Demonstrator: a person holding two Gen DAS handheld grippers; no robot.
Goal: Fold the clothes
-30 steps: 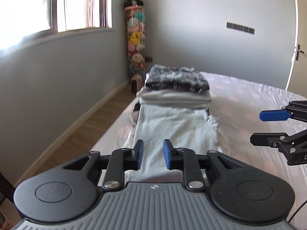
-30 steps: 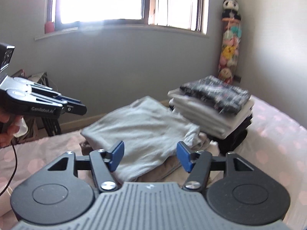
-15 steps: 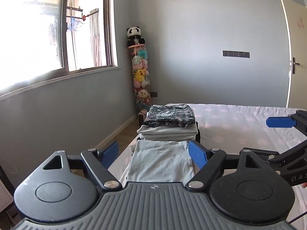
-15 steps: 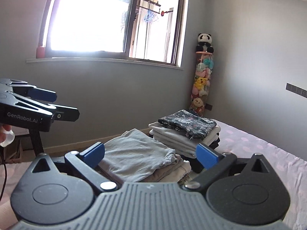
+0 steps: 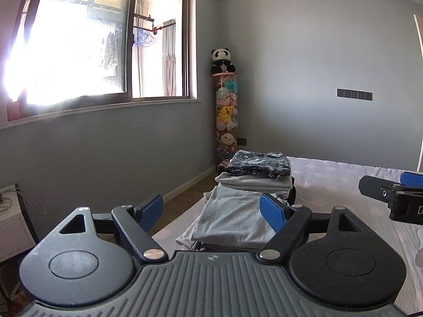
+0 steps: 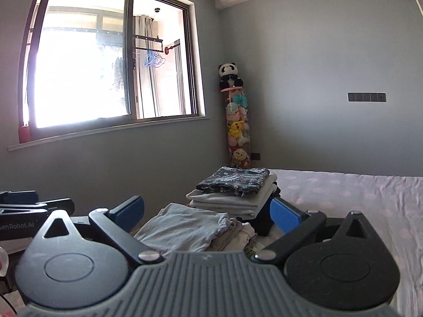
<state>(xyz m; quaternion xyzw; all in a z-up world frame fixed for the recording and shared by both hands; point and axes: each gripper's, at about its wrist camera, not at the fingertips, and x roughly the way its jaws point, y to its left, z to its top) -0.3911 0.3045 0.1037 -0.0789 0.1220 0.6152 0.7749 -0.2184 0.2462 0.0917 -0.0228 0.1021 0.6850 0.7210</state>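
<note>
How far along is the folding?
Done: a light grey top lies folded on the near stack, beside the taller stack topped by a dark floral piece. In hand: nothing; left gripper and right gripper both open and empty. Left: no unfolded clothes visible on the bed.

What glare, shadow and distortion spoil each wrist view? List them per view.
Left wrist view: the window blows out white and flare spills over the sill; the door edge bows from the fisheye. Right wrist view: the window is overexposed too, with less spill; the folded clothes stay sharp in dim, soft light.
</note>
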